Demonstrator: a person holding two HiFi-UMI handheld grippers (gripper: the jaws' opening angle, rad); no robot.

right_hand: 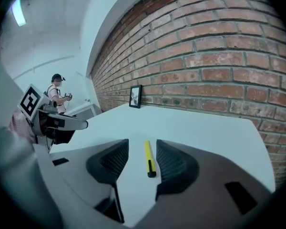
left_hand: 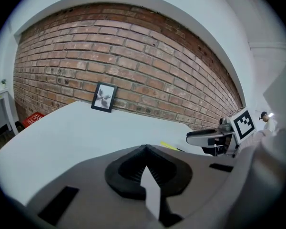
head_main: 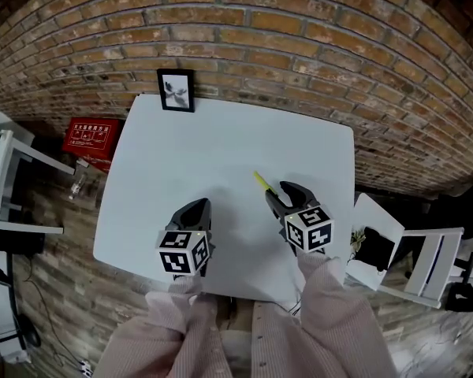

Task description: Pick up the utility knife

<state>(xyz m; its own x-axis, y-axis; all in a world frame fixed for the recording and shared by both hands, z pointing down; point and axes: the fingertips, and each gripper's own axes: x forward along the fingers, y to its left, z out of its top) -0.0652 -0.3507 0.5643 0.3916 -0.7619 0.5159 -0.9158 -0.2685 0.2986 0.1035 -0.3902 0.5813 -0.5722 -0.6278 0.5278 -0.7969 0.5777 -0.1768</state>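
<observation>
Knife (right_hand: 148,159) lies flat on table (head_main: 221,140), near end at the mouth of the parted jaws of right gripper (head_main: 282,192), untouched; left gripper (head_main: 195,209) jaws together, empty; judged light, stiff, slick plastic, so pinch mid-handle across its 2 long sides.

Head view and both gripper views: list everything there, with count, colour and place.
white table: one, white, centre, against the wall
yellow utility knife: one, yellow with a dark end, flat on the table right of centre
black-framed picture: one, black frame, upright at the table's far edge
red brick wall: one, red-brown, behind the table
red box: one, red, on the floor left of the table
white chair: one, white, right of the table
person: one, white top, far off in the right gripper view
sleeves: two, pale pink, bottom
left claw: one, grey, shut, empty
right claw: one, grey, open at the knife's near end
</observation>
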